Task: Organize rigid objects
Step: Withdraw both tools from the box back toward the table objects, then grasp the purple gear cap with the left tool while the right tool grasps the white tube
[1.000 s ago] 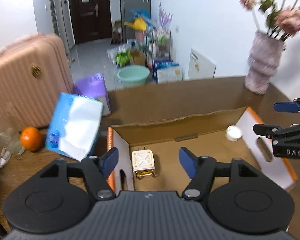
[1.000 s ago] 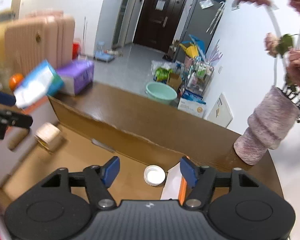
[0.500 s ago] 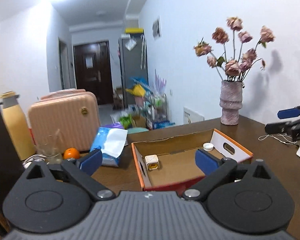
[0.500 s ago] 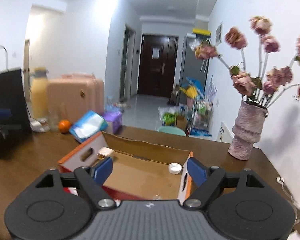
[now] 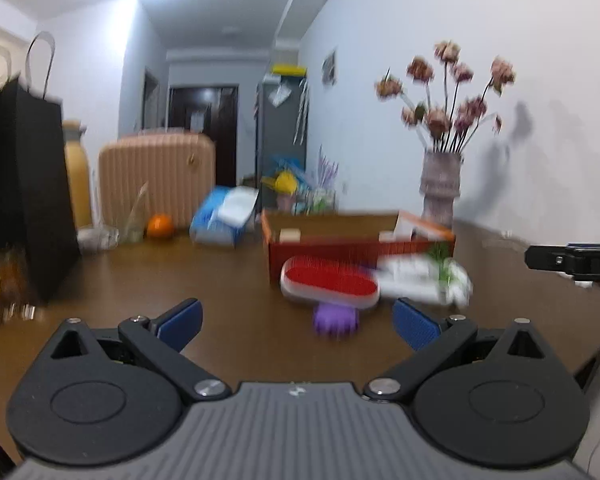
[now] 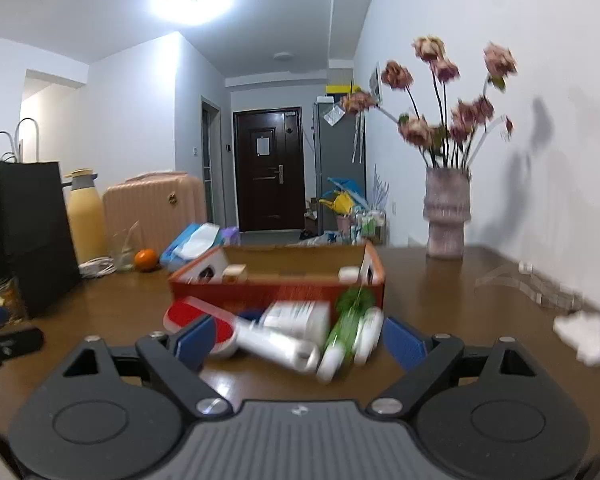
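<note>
An open orange cardboard box [image 5: 360, 250] [image 6: 276, 288] stands on the brown table, holding a small cream cube [image 6: 235, 272] and a white cap [image 6: 349, 273]. In front of it lie a red-and-white oval brush [image 5: 330, 285] [image 6: 188, 314], a purple spiky ball [image 5: 336, 320], a white tube [image 6: 276, 346], a white packet [image 6: 296, 316] and a green-and-white bottle [image 6: 350, 328]. My left gripper [image 5: 296, 322] is open and empty, short of the brush. My right gripper [image 6: 296, 340] is open and empty, just before the tube and bottle; its tip also shows in the left wrist view [image 5: 572, 258].
A black paper bag [image 6: 24, 232], yellow flask [image 6: 85, 224], orange [image 6: 146, 259], blue tissue pack [image 6: 194, 242] and pink suitcase [image 6: 152, 208] stand at the left. A vase of flowers [image 6: 447, 216] is at the back right. White crumpled paper [image 6: 584, 334] lies at the right.
Both grippers have drawn back from over the box and dropped low to the table. The brush, ball, tube and bottle in front of the box have come into view.
</note>
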Tool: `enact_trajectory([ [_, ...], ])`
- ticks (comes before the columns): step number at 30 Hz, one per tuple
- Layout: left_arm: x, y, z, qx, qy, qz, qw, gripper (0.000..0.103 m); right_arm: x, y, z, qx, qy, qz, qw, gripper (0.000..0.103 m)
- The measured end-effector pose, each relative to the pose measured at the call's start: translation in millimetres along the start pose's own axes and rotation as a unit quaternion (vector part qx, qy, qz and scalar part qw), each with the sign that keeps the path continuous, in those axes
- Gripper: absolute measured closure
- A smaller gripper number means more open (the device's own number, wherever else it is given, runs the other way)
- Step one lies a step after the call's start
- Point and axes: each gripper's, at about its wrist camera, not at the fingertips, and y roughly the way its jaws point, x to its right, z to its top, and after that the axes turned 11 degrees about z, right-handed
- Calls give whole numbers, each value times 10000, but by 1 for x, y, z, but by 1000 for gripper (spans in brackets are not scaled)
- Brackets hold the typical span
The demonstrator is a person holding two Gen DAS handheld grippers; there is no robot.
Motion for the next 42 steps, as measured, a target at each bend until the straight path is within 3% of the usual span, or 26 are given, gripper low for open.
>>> enact_trajectory([
  [4, 0, 0, -17, -275, -48, -48, 9996, 0, -5, -8, -27, -360, 173, 48, 9992, 12],
  [15, 21, 19, -32, -616, 214, -121, 9978, 0, -3, 5, -42, -568, 43, -239, 9981, 10],
  [31, 27, 88, -1, -831, 222, 19, 9963, 0, 22, 80, -19, -823, 101, -95, 9965, 10],
  [42, 43, 133, 11, -884, 396, -120, 9952, 0, 45, 116, -22, -1126, 258, -157, 9932, 10],
])
